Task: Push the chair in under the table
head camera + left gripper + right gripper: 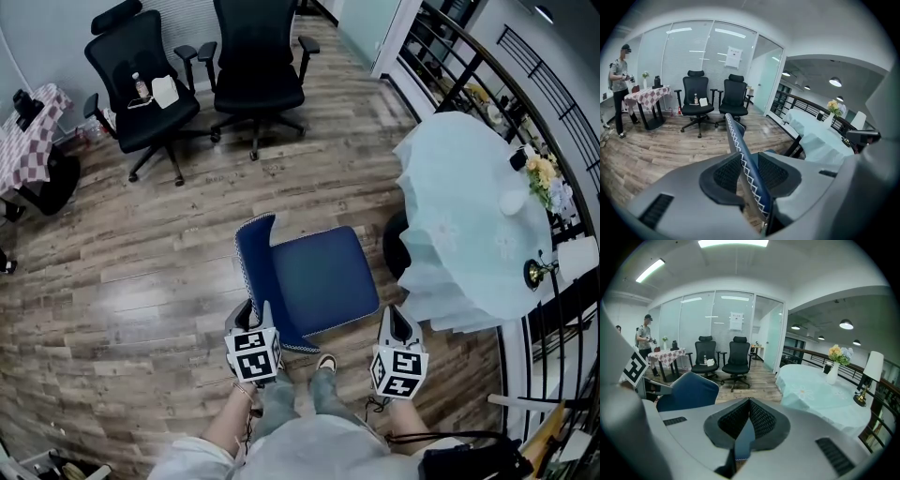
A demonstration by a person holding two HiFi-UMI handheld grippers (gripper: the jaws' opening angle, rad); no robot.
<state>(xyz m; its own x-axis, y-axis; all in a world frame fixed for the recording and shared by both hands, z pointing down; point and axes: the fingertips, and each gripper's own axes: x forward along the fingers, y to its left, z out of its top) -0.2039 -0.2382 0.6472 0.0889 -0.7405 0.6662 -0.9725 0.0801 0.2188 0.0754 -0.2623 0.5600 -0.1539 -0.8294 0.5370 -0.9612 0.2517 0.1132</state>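
A blue chair stands on the wood floor, its seat facing the round table, which is draped in a pale teal cloth. The backrest, edged with white zigzag stitching, rises on the chair's left side. My left gripper is shut on the near edge of that backrest, which runs up between its pads. At the seat's near right corner my right gripper has its pads pressed on a thin blue edge of the chair. The right gripper view also shows the backrest and the table.
Two black office chairs stand at the far wall. A small table with a checked cloth is at the far left, with a person beside it. A black railing curves behind the round table, which bears a flower vase.
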